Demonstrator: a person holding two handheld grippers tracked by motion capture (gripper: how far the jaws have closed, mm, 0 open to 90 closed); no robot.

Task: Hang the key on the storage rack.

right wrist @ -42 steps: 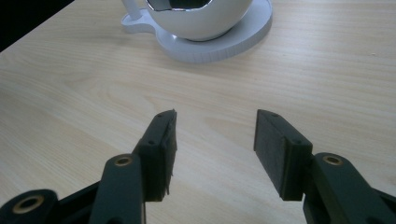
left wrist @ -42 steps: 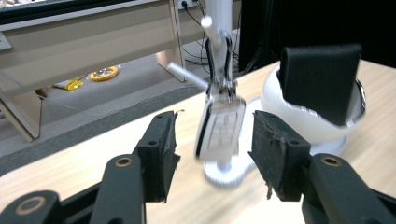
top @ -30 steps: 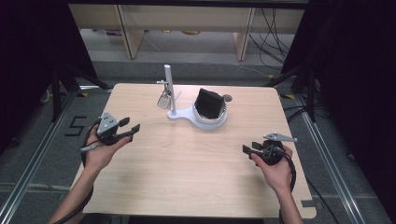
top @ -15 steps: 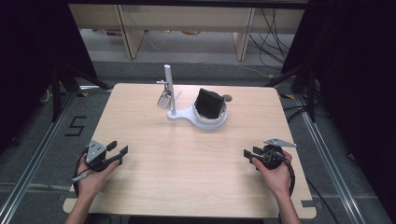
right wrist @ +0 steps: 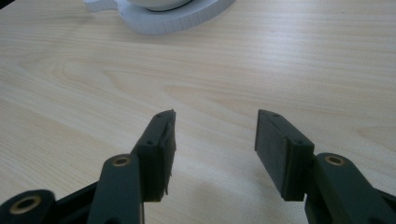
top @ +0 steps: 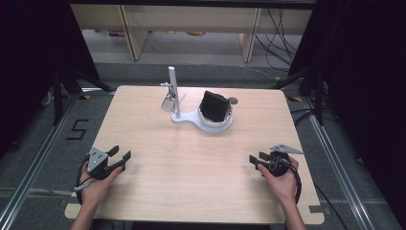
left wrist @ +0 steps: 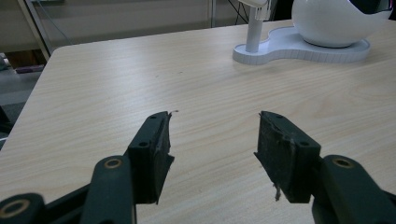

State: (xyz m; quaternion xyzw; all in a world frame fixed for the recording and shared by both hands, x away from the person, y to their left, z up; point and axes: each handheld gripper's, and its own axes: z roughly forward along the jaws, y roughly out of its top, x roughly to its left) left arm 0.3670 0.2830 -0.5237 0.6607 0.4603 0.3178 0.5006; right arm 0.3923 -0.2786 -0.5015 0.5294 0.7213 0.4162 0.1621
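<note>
We held the left gripper (top: 119,158) and right gripper (top: 255,159) near the table (top: 191,177) front, jaws spread and empty, seemingly resting clear of the white stand (top: 184,119) well beyond them.

Stand (top: 201,117) at table's (top: 191,191) far middle.

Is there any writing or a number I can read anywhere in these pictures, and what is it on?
"5": a dark number marked on the grey floor, left of the wooden table.
The white stand and the small padlock hanging from its post show no writing that can be read; any marks there are too small to tell.
</note>
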